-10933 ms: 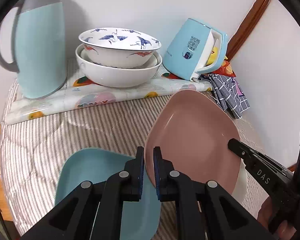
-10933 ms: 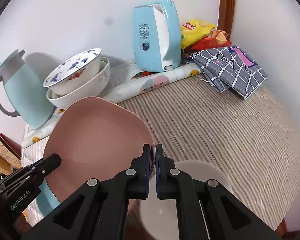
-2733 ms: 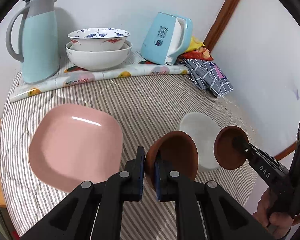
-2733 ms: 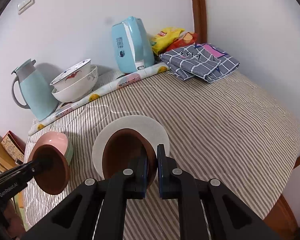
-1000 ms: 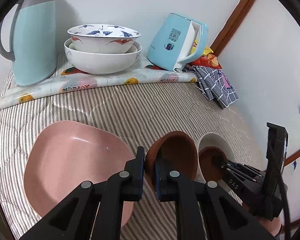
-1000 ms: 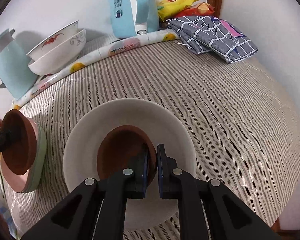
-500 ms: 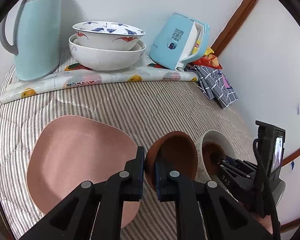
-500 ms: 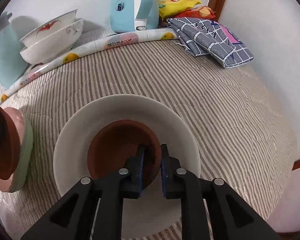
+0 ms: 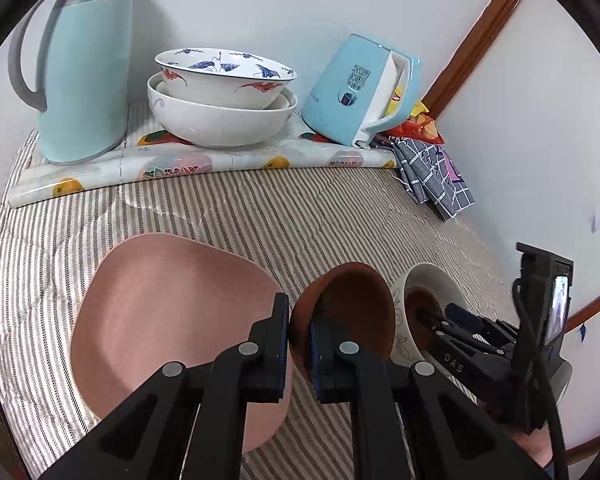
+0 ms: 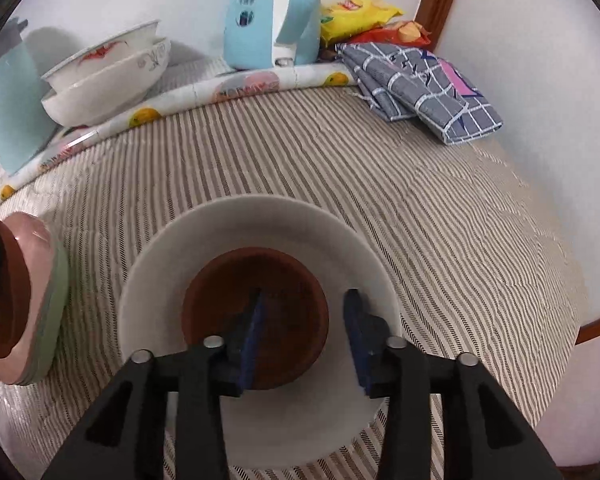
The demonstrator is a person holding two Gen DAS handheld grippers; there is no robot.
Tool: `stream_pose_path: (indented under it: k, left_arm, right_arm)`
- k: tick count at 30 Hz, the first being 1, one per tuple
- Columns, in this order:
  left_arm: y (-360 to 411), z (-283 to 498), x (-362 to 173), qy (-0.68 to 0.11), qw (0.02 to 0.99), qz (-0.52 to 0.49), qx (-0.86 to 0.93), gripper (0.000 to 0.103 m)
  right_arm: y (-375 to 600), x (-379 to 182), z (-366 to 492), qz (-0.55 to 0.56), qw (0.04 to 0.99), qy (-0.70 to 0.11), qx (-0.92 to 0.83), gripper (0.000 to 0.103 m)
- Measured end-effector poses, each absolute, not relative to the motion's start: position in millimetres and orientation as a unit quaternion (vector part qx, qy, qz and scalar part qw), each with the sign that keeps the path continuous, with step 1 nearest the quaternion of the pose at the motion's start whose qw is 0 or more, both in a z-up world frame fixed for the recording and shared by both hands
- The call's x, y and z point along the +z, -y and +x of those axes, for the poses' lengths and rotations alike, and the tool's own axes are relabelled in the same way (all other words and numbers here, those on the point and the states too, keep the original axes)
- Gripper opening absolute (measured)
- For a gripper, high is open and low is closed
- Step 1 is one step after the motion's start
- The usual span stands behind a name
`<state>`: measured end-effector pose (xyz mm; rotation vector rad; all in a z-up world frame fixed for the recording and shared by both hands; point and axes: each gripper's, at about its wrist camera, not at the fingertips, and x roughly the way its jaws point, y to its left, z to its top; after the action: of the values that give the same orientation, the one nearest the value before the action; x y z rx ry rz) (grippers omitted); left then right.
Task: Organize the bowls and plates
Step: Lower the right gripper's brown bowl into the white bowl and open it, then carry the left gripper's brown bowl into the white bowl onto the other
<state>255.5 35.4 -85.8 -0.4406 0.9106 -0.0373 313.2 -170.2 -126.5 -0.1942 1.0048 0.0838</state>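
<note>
My left gripper (image 9: 299, 332) is shut on the rim of a brown bowl (image 9: 352, 308), held above the striped table between the pink plate (image 9: 168, 312) and the white bowl (image 9: 424, 284). My right gripper (image 10: 306, 328) is open, its jaws on either side of the near rim of a second brown bowl (image 10: 256, 308) that rests inside the white bowl (image 10: 260, 224). In the right wrist view the pink plate (image 10: 40, 240) lies on a green plate (image 10: 58, 308), with the left-held brown bowl (image 10: 0, 292) in front of it.
Two stacked white patterned bowls (image 9: 220, 96), a light blue thermos jug (image 9: 84, 68) and a blue kettle (image 9: 356, 92) stand at the back on a rolled fruit-print mat (image 9: 204, 160). A folded checked cloth (image 10: 420, 84) and snack bags (image 10: 360, 12) lie back right.
My right gripper has opened and let go of the brown bowl, which now sits in the white bowl. My left gripper still holds its brown bowl, hardly moved.
</note>
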Motion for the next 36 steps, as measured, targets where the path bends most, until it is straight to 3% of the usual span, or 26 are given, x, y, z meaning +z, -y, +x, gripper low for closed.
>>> stream_pose_path:
  k: [20,36]
  left_arm:
    - [-10,224,-57,-0.421,0.887,-0.188,-0.018,0.009]
    - [34,210,-43,-0.424,0.892,-0.153,-0.030,0.009]
  right_arm:
    - [201,-72,251,-0.051,0.901,-0.428,0.055,0.043]
    - [255,-70,209,-0.013,0.907,-0.417,0.047,0.043]
